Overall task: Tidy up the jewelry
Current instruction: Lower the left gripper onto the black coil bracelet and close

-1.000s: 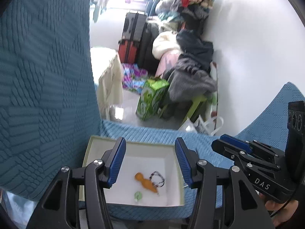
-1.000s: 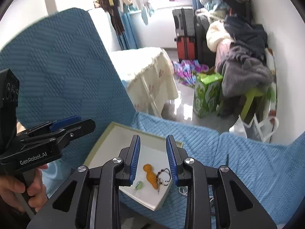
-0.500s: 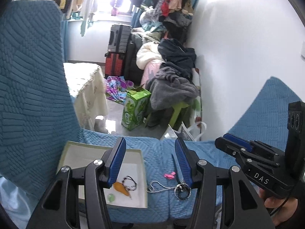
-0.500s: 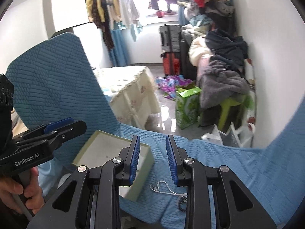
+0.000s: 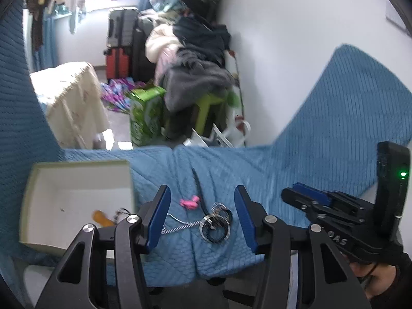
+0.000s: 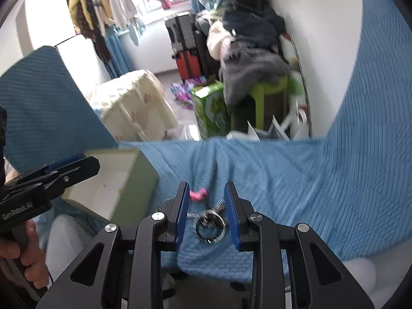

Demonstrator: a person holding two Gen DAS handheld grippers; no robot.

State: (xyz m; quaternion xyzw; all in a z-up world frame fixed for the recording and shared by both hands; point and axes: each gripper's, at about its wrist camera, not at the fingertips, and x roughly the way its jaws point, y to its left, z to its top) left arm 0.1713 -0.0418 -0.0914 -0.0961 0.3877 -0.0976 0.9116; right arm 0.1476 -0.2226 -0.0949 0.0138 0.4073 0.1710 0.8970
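I have both grippers hanging over the blue quilted cloth [image 5: 231, 180] that covers the seat, each tilted down toward the jewelry.

My left gripper [image 5: 203, 216] has its fingers [image 5: 159, 216] partly apart and closing at this moment. Between them, lying on the cloth and touched by neither pad, are a round silver ring-shaped piece [image 5: 215, 228] with a thin chain [image 5: 180, 225] trailing from it toward the left finger, and a small pink piece [image 5: 189, 202] just beyond. So that gripper holds nothing.

My right gripper [image 6: 207, 209] has its fingers [image 6: 180, 211] set narrowly apart, and the same silver ring-shaped piece [image 6: 209, 228] lies in the gap below them. From its own camera I cannot make out any contact with the pads; the ring rests flat on the cloth, so I read that gripper as empty too. The pink piece [image 6: 197, 195] sits just past the left finger's tip.

The open white box [image 5: 77, 170] stands on the cloth to the left of the loose pieces, near but apart from them. Inside it I see an orange item [image 5: 101, 217] and a dark beaded loop [image 5: 121, 212] near its right wall, partly hidden by my left gripper.

A hand [image 5: 381, 280] grips the right tool's handle at the edge of the left view.
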